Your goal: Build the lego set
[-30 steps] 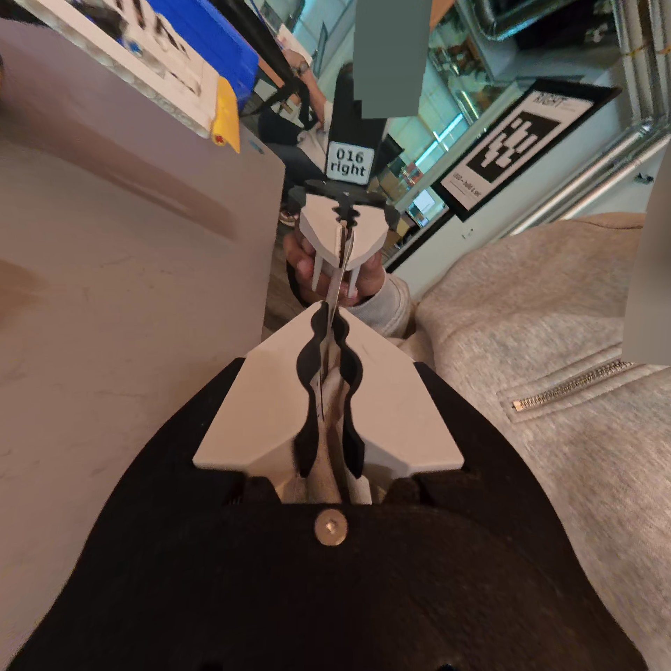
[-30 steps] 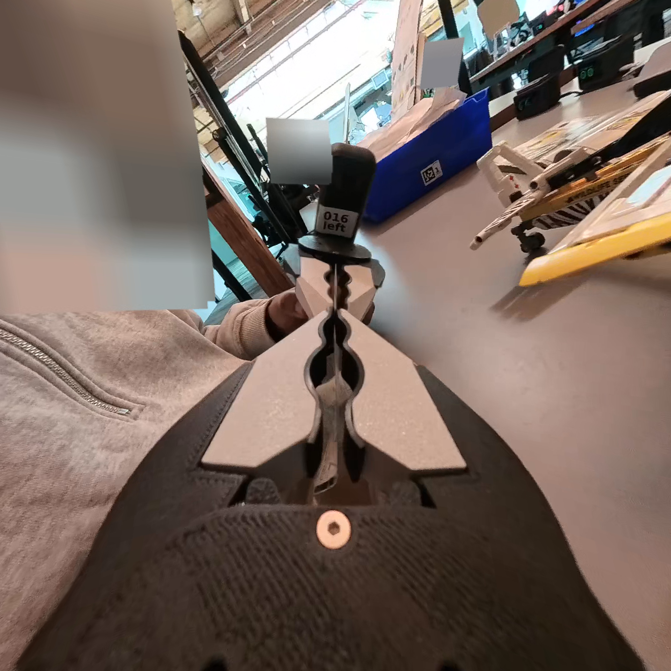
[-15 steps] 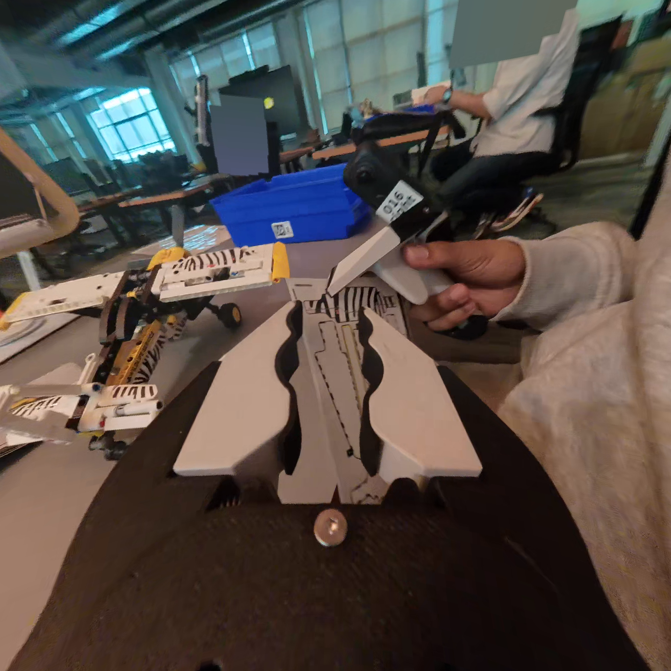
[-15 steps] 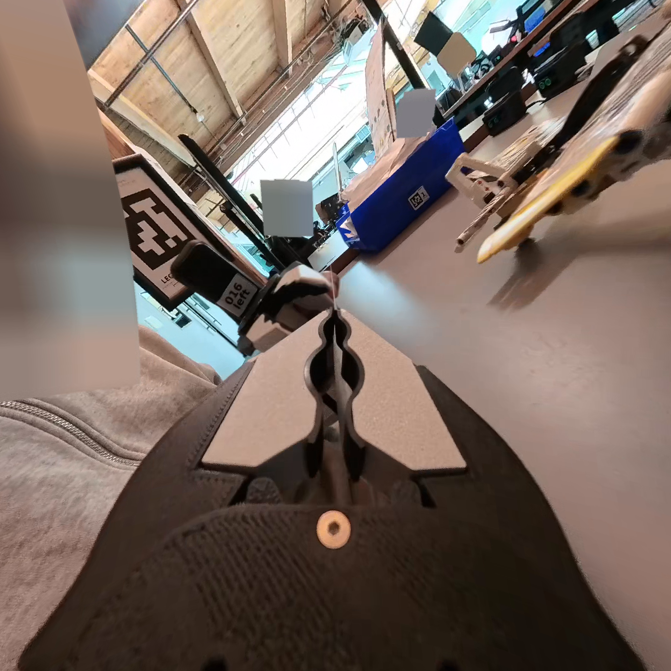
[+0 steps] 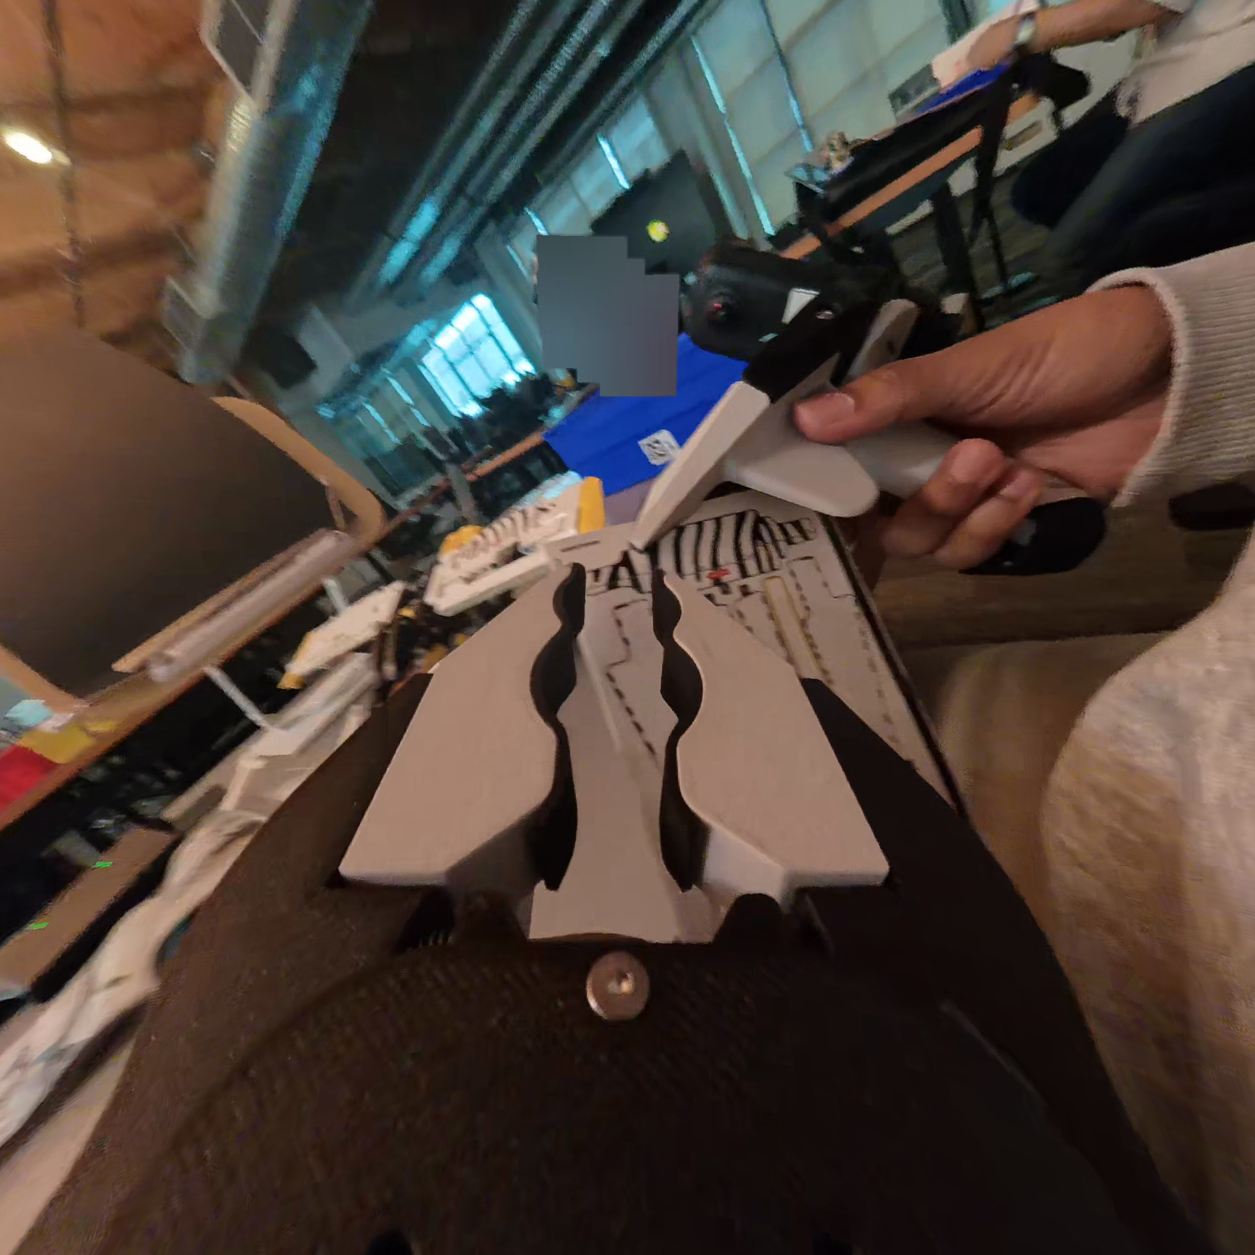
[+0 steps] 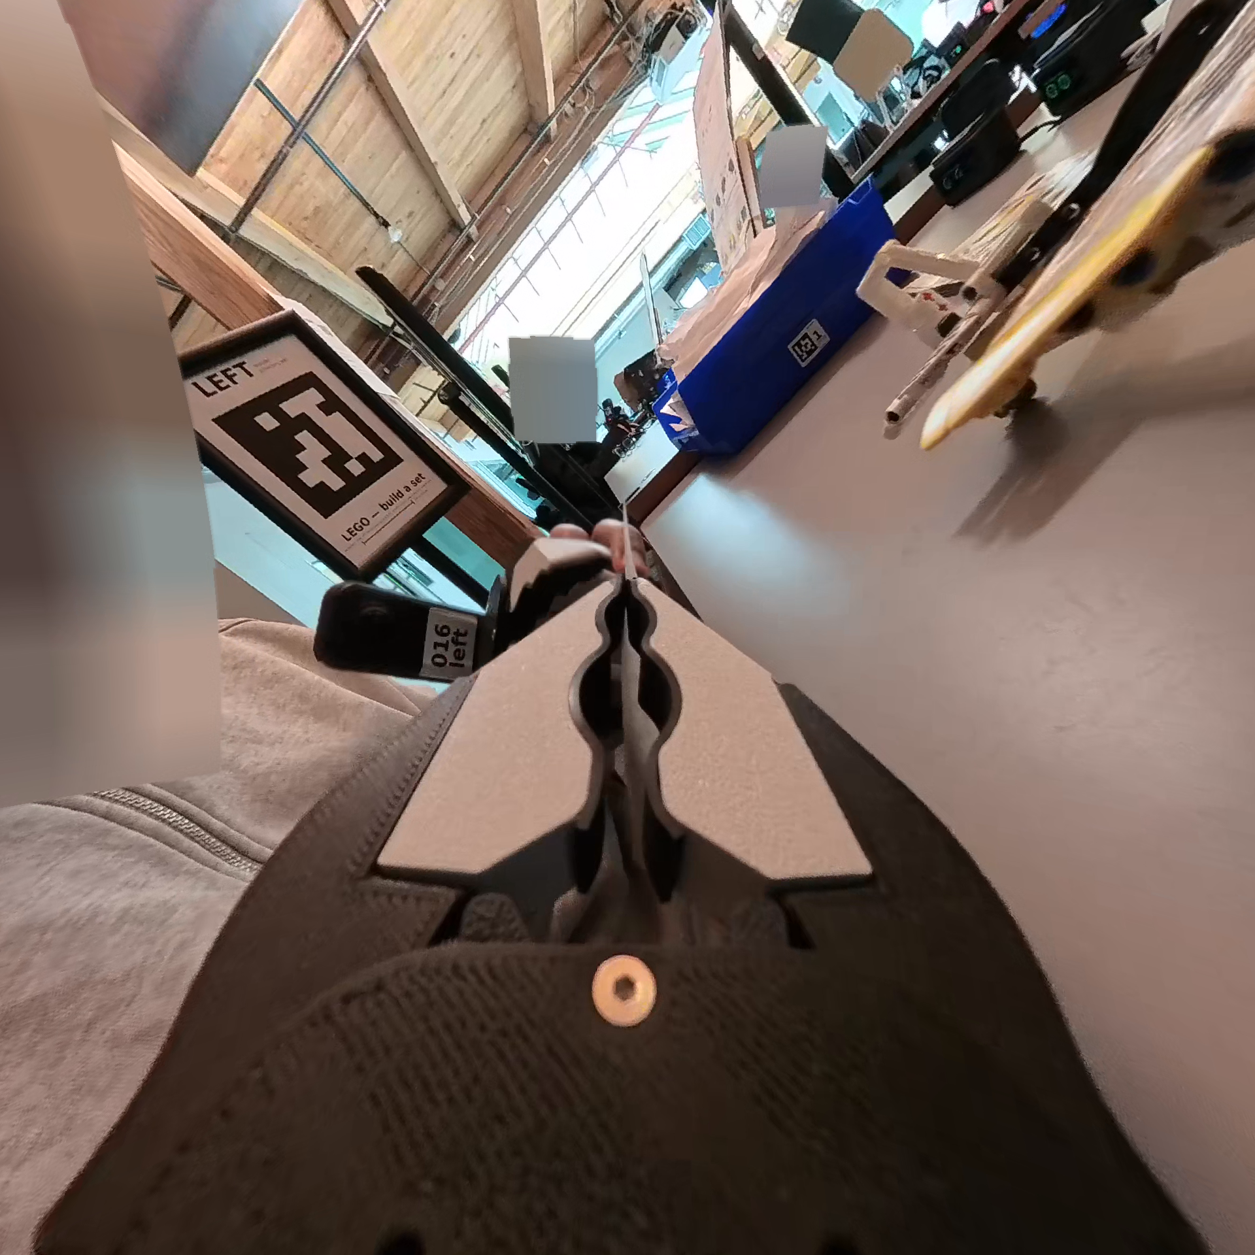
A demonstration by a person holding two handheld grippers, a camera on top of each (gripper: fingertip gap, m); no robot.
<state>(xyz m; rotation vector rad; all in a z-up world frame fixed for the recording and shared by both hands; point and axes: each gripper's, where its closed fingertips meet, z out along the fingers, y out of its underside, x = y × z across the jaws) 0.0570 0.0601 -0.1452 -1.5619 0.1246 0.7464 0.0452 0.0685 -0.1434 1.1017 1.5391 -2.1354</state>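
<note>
A sticker sheet (image 5: 747, 564) with zebra stripes and dashed outlines lies flat under my left gripper (image 5: 618, 584), whose jaws stand apart around nothing. My right gripper (image 5: 645, 536) pinches the sheet's far edge, held by a hand (image 5: 1019, 421). In the right wrist view my right gripper (image 6: 625, 587) is shut on the sheet (image 6: 633, 686), seen edge-on as a thin line. The left gripper (image 6: 550, 570) lies just beyond its tips, tilted on its side. The white, yellow and black lego plane (image 5: 516, 550) stands on the grey table (image 6: 951, 679), and its yellow wing (image 6: 1086, 285) shows at upper right.
A blue bin (image 6: 781, 360) sits at the table's far edge, also seen in the left wrist view (image 5: 611, 434). A framed marker sign (image 6: 319, 434) stands left of the table. The person's grey sweater (image 5: 1120, 815) fills the right side. Another person sits at a far desk. Left and right tips are no more than a few centimetres apart.
My left gripper opened and let go of the sheet, which turned from edge-on to flat. Both grippers have since tilted. My right gripper stays shut on the sheet.
</note>
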